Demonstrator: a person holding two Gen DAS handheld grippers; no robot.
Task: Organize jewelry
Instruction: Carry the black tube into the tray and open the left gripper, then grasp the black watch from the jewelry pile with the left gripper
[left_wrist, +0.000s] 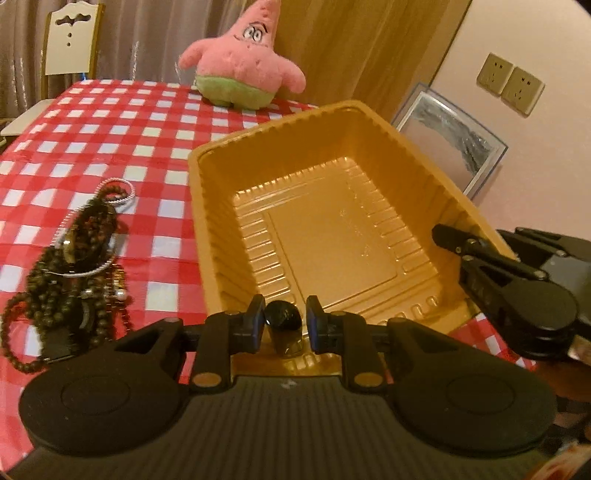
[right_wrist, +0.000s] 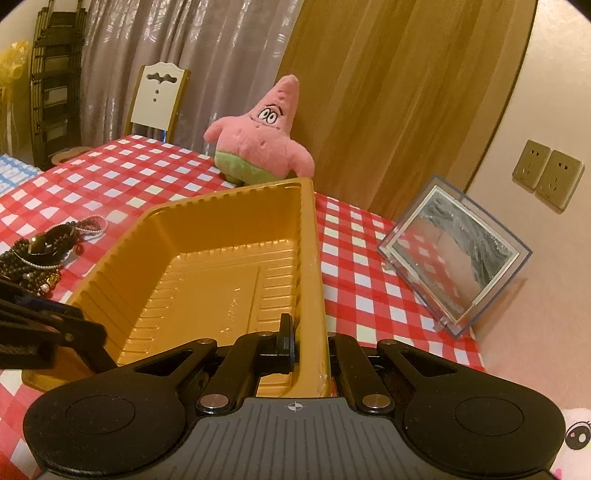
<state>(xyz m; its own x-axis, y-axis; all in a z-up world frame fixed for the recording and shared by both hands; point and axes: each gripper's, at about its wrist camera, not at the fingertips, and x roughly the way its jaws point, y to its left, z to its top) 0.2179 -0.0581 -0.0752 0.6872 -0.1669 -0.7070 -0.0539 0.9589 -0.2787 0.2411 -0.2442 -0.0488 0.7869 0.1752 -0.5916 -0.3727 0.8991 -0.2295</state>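
Observation:
A gold plastic tray (left_wrist: 258, 134) sits on the red-and-white checked tablecloth, with nothing lying in it. My left gripper (left_wrist: 285, 325) hovers over the tray's near wall, shut on a small glossy black piece of jewelry (left_wrist: 282, 319). To the tray's left lies a tangled pile of dark bead strands and silver bangles (left_wrist: 74, 258), also seen in the right wrist view as the jewelry pile (right_wrist: 40, 254). My right gripper (right_wrist: 308, 334) is shut on the tray's right wall (right_wrist: 308, 258). One finger (right_wrist: 285, 334) is inside the tray and the other is hidden behind the wall. From the left wrist view the right gripper (left_wrist: 445, 236) rests on that rim.
A pink star plush (left_wrist: 240, 62) stands at the table's far edge behind the tray. A clear-framed mirror (right_wrist: 454, 254) leans by the wall to the tray's right. A white chair (right_wrist: 159, 99) stands behind the table. Wall sockets (right_wrist: 546, 173) are at right. Bare tablecloth (left_wrist: 110, 122) stretches out to the left.

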